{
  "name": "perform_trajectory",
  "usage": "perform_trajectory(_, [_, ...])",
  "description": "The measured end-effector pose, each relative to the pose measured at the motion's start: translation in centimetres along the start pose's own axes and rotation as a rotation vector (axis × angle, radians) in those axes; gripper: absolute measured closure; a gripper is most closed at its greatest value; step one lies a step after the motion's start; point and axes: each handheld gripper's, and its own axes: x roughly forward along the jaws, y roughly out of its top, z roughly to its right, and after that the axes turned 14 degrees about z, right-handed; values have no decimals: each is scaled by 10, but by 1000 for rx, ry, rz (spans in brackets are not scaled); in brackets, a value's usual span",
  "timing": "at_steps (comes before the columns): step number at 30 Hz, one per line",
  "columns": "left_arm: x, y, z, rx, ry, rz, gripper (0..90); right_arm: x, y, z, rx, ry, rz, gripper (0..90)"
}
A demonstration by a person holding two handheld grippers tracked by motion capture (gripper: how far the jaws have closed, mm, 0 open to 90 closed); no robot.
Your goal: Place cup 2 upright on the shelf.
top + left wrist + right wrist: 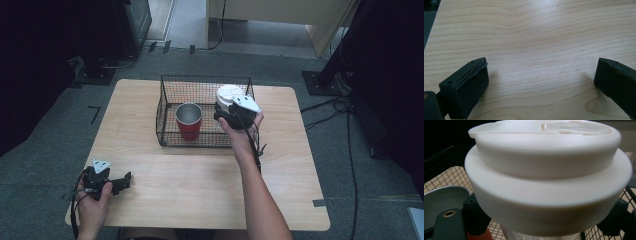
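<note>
Where the right hand-held gripper [226, 111] clamps it, the white-lidded cup [549, 177] stands upright (lid topmost).

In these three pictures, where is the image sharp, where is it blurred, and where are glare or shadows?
High view: the wooden table is evenly lit, while the room's left and right edges are dark. Left gripper view: the wood grain is sharp, with soft glare at the top and faint shadows beside the left tool. Right gripper view: the white lid is very near, softly blurred, and bright.
</note>
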Motion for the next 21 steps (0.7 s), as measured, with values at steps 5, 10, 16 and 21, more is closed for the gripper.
perform_trajectory(5, [0, 0, 0, 1, -3, -1, 0, 7, -7, -1, 7, -17, -25, 164])
perform_trajectory(10, [0, 0, 0, 1, -3, -1, 0, 12, -11, -2, 6, -32, -46, 164])
perform_trajectory(16, [0, 0, 0, 1, -3, -1, 0, 17, -16, -2, 10, -48, -77, 163])
perform_trajectory(21, [0, 0, 0, 1, -3, -1, 0, 21, -21, -3, -5, -51, -102, 162])
